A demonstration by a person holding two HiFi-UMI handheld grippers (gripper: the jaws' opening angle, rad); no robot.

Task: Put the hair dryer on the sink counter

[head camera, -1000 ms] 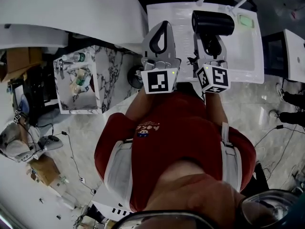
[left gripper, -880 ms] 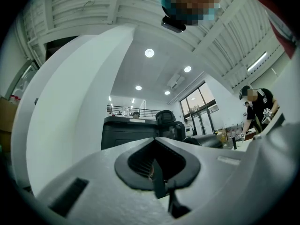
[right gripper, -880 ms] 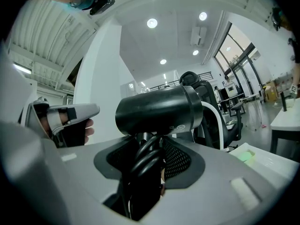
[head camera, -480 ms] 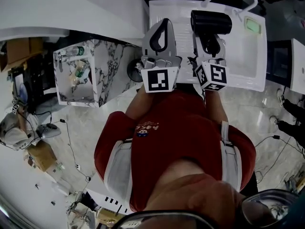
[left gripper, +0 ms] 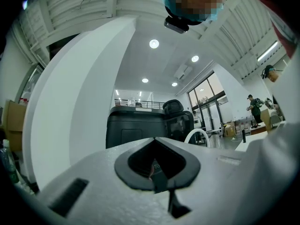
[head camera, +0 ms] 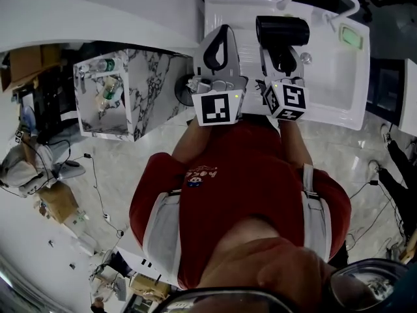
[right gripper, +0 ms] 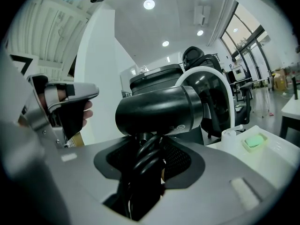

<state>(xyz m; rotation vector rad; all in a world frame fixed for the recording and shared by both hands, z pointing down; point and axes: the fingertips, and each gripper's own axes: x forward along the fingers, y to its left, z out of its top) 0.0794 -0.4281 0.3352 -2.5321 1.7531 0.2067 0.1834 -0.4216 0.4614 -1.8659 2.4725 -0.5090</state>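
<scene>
This was a mock bathroom in a lab hall. A white sink (head camera: 339, 90) stood at one o'clock, a marble cabinet (head camera: 151, 93) at ten, and loose cables (head camera: 98, 203) and boxes (head camera: 57, 202) at eight.

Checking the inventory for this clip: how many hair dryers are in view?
1: the hair dryer is clamped in the right tongs, above the sink counter. None seems hidden.

No text legible — shirt print (head camera: 199, 174) too blurred.
</scene>
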